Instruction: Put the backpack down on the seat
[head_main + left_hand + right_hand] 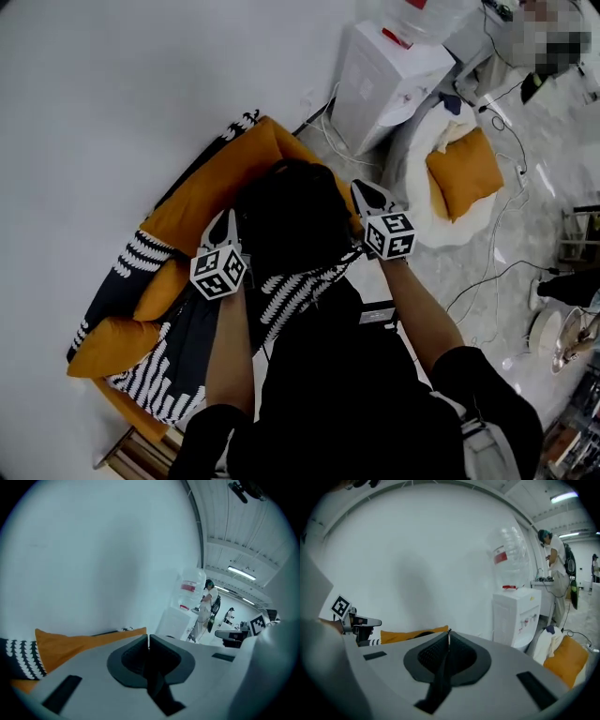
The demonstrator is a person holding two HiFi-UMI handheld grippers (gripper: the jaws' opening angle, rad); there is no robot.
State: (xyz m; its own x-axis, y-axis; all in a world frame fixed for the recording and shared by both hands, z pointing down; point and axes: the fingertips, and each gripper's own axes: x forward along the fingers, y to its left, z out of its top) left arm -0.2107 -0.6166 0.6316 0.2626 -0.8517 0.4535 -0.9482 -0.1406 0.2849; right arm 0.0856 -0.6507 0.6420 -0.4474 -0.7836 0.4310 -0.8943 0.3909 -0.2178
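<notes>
Two closed, empty grippers: left tongs (227, 225) and right tongs (369, 195) on either side of backpack (291, 220). Backpack sits on sofa (211, 187) seat, against the backrest. Dark rounded mass from above, so long axis and facing unreadable.

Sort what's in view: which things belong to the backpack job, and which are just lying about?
Job: backpack, seat, left gripper, right gripper (both shut, empty).
Lying about: water dispenser, white chair, cables.
</notes>
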